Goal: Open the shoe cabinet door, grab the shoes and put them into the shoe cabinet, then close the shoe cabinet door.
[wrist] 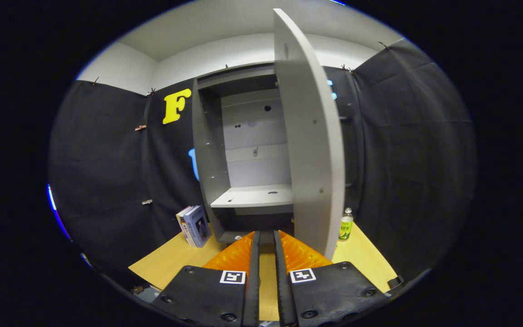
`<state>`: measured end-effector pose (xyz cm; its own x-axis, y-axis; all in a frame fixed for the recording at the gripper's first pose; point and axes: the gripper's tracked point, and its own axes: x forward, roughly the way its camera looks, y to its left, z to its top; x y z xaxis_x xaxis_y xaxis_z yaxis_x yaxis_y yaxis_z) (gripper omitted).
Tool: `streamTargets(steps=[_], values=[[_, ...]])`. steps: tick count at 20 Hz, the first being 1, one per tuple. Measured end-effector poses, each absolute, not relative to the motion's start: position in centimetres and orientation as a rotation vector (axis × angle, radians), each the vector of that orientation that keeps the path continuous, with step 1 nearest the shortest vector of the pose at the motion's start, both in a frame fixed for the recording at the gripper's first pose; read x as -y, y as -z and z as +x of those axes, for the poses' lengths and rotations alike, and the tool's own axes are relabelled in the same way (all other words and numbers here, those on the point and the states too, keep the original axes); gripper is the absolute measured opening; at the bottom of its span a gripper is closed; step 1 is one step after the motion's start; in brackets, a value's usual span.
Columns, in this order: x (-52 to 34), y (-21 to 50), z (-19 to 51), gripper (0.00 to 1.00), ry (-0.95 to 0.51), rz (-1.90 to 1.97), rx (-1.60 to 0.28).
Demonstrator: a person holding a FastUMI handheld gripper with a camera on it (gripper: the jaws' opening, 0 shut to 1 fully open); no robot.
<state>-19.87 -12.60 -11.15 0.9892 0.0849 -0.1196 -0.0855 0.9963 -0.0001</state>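
Note:
A grey shoe cabinet [209, 150] stands on the wooden table [175, 256] straight ahead of my gripper [266, 236]. Its door [309, 150] is swung wide open toward me and stands almost edge-on, just right of the fingers. Inside, a bare grey shelf [254, 196] sits above a dark lower compartment. My fingers are drawn close together with only a narrow gap, and nothing is between them. Their tips point at the cabinet's lower opening, a short way in front of it.
A couple of books [194, 225] lean upright against the cabinet's left side. A small bottle [346, 225] with a yellow-green label stands on the table right of the open door. Black cloth walls close in the table on both sides.

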Motion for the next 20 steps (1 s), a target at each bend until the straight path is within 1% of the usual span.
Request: streamTargets(steps=[3, 8, 14, 20], values=[[9.8, 15.3, -19.2, 0.21, -0.115, 0.016, -0.15], [5.7, 23.4, -17.8, 0.21, -0.104, -0.016, -0.259], [2.8, 34.5, -15.7, 0.21, -0.039, -0.015, -0.434], [2.8, 44.7, -13.8, 0.21, 0.051, -0.042, -0.607]])
